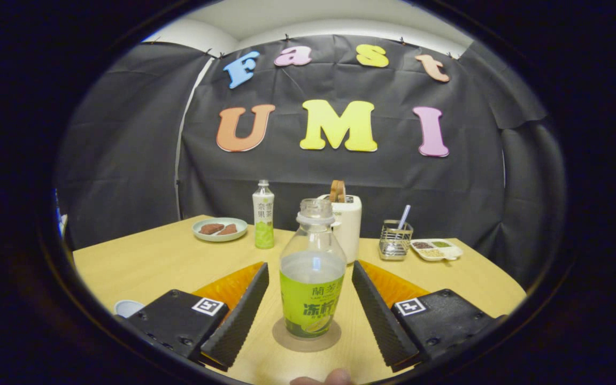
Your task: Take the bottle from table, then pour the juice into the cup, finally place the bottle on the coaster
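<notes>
fingertips [323,378] of a person's hand poke in at the very bottom of the frame, cut off so little more than two rounded tips show. just above them the hand-held gripper [310,299] has its two fingers spread wide apart, one on each side of the bottle [312,278], with a clear strip of worktop [142,262] showing between each finger and the bottle; neither finger touches it. the bottle stands upright in the lower centre of the frame, on a round coaster [307,337] whose rim shows around its base. its cap is off, the neck open, and pale liquid fills it to about the top of the green label. at the lower left, beside the left finger's mount, a pale cup [128,307] peeks out, mostly hidden and cut off, so its contents cannot be made out. farther back, left of centre, a second bottle [263,215] with a cap stands upright, and left of it sits a plate [220,229] with brown pieces on it. behind the near bottle's neck a white appliance [348,224] is partly covered, a brown thing sticking out of its top. to the right of centre stand a wire holder [395,239] with a utensil handle and a divided tray [436,249] of small foods, too small to name.
</notes>
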Demonstrator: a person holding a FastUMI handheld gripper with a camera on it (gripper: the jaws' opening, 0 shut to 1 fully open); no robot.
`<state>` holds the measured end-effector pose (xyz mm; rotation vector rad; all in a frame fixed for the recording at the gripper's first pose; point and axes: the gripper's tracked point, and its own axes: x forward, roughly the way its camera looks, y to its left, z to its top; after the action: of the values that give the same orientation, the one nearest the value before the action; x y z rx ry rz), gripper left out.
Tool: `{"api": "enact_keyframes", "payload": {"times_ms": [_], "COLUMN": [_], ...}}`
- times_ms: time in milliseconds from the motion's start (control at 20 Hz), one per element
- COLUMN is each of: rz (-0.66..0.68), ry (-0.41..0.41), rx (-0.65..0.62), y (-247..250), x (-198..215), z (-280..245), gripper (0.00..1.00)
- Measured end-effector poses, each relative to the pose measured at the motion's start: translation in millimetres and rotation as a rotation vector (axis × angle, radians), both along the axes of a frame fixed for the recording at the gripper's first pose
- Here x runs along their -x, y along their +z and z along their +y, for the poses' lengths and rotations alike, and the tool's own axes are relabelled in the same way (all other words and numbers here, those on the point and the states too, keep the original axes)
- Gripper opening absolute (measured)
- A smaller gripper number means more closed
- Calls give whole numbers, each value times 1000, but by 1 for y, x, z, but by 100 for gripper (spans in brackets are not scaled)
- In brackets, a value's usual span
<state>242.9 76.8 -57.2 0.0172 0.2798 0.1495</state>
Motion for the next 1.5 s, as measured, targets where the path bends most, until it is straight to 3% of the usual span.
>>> {"api": "enact_keyframes", "payload": {"times_ms": [500, 600, 1000, 1200, 1500], "rz": [-121, -124, -167, -184, -177], "ry": [-99, -83, -95, -78, -83], "rx": [-19, -56, -10, -3, -38], "y": [72, 71, 52, 41, 30], "x": [111, 137, 220, 241, 235], "z": [-18, -9, 9, 27, 29], "gripper": [100, 100, 100, 100, 100]}}
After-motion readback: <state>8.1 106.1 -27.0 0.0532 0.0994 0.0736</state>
